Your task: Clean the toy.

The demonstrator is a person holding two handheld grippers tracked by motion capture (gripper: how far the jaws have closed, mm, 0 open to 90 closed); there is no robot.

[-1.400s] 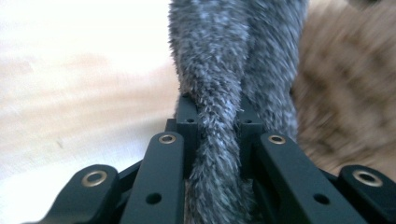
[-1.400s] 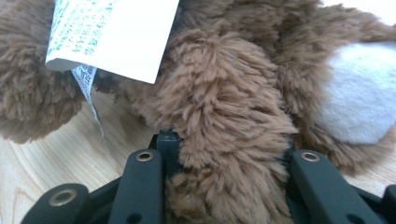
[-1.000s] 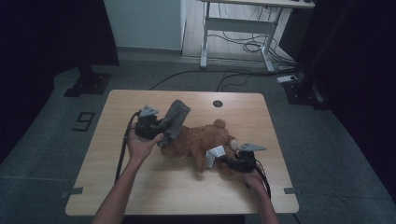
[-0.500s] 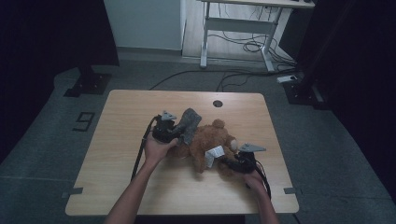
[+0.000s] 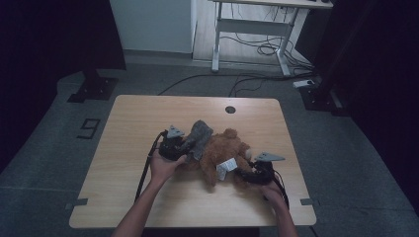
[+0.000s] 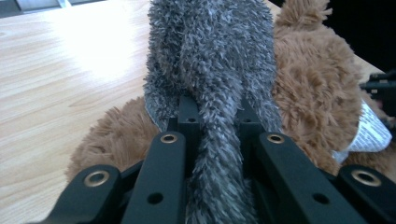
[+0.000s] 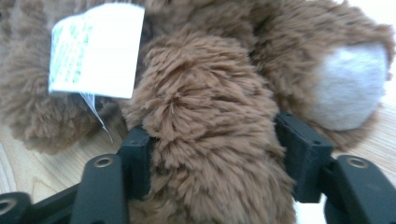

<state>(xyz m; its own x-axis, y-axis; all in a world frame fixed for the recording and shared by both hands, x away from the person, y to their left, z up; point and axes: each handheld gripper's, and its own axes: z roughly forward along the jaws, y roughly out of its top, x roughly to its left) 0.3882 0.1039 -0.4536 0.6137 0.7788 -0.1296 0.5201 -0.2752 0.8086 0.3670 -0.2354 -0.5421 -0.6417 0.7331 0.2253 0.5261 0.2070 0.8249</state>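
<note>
- The high view is dim, dark at both sides, with the tabletop (image 5: 148,123) lit softly from above.
- In the left gripper view, white glare washes out the wood at upper left.
- Both gripper views blur the near fur and black fingers (image 7: 135,163).

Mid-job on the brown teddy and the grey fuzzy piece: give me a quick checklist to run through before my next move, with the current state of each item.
1. Left gripper shut on the grey fuzzy piece: ok, jaws pinch a fold of it.
2. Right gripper around a limb of the teddy: ok. Jaws have just been opening; whether the pads press cannot tell.
3. Grey fuzzy piece lies on the teddy's upper part: ok.
4. White tag out of the right gripper's jaws: ok.
5. Teddy rests on the table, away from its edges: ok.
</note>
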